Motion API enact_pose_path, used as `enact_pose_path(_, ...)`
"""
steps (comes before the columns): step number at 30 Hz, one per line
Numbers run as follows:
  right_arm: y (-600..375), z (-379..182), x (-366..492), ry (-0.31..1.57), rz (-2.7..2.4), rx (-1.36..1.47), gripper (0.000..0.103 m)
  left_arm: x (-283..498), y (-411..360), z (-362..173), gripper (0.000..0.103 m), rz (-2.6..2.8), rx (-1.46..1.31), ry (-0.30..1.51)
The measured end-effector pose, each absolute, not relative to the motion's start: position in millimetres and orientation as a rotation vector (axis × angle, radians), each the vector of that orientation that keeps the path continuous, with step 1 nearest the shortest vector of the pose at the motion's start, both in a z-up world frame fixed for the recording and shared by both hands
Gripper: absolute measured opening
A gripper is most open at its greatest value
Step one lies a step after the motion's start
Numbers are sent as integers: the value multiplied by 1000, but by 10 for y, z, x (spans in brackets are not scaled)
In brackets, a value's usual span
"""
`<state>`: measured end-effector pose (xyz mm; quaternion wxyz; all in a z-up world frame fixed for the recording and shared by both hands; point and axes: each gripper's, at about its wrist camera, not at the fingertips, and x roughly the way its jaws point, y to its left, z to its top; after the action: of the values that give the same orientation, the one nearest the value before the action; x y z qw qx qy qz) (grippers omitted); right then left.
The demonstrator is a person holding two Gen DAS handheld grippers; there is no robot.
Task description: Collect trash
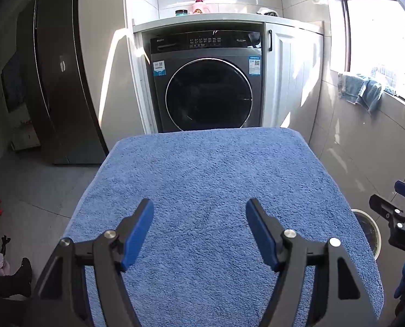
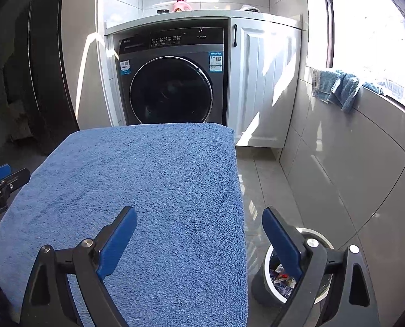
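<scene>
While both pairs of fingers are standing spread wide and holding nothing, I am hovering the left gripper [image 1: 199, 234] over the middle of the blue towel [image 1: 216, 190] that is covering the bench, and the right gripper [image 2: 199, 242] over the towel's right edge. I am seeing no loose trash on the towel. The only trash showing is lying in the round bin [image 2: 322, 294] on the floor just beside the bench, below my right fingers [image 2: 282, 241]: small crumpled wrappers [image 2: 282, 279], partly hidden. I am judging them light, soft and crinkly, likely slick, so I would be pinching a bunched fold rather than a flat face. Beyond the bench a washing machine [image 2: 171, 81] is sitting under a counter.
</scene>
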<state>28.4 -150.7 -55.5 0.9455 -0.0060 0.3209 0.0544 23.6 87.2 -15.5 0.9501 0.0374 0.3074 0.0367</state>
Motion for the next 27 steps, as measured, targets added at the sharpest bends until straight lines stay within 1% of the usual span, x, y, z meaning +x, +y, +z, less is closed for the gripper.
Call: enact_pose_path(27, -1534, -316, 161, 544, 65, -43, 95, 174, 877, -59, 69, 142, 103, 564)
